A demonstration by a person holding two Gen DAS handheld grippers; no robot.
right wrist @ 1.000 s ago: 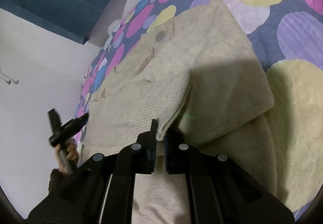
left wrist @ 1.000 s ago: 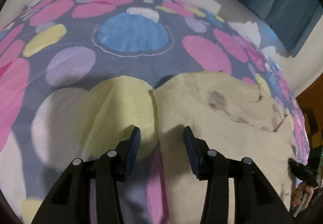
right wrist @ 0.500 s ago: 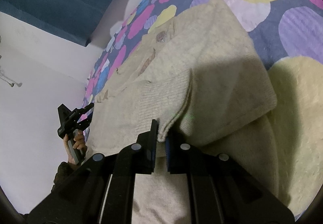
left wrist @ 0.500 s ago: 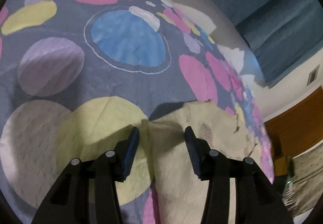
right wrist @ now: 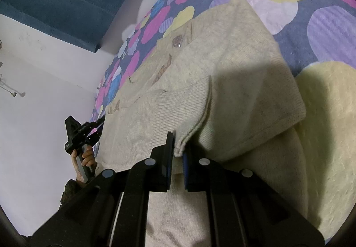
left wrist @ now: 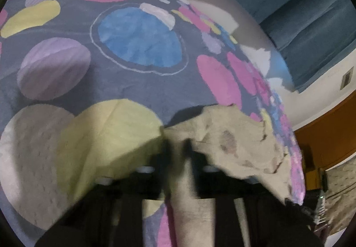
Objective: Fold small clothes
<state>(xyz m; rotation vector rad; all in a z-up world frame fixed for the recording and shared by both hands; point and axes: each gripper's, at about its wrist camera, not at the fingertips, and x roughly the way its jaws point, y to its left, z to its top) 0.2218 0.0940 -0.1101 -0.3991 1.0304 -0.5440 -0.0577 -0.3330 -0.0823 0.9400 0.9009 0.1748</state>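
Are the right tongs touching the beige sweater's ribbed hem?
Touching. The right wrist view shows the right tongs shut on the beige sweater hem, pads pressing both sides.

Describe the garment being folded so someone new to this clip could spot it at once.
Start from the big rug of pink, yellow, purple and blue blobs. On it lies a cream knit sweater, its ribbed hem pinched by the right gripper. It is the only plain, unpatterned fabric there, with a small brownish motif on its chest.

Sweater [right wrist: 233, 82] lies flat on spotted bedcover [right wrist: 329, 31], one sleeve folded across its body. Curtain [left wrist: 307, 13] hangs behind the bed.
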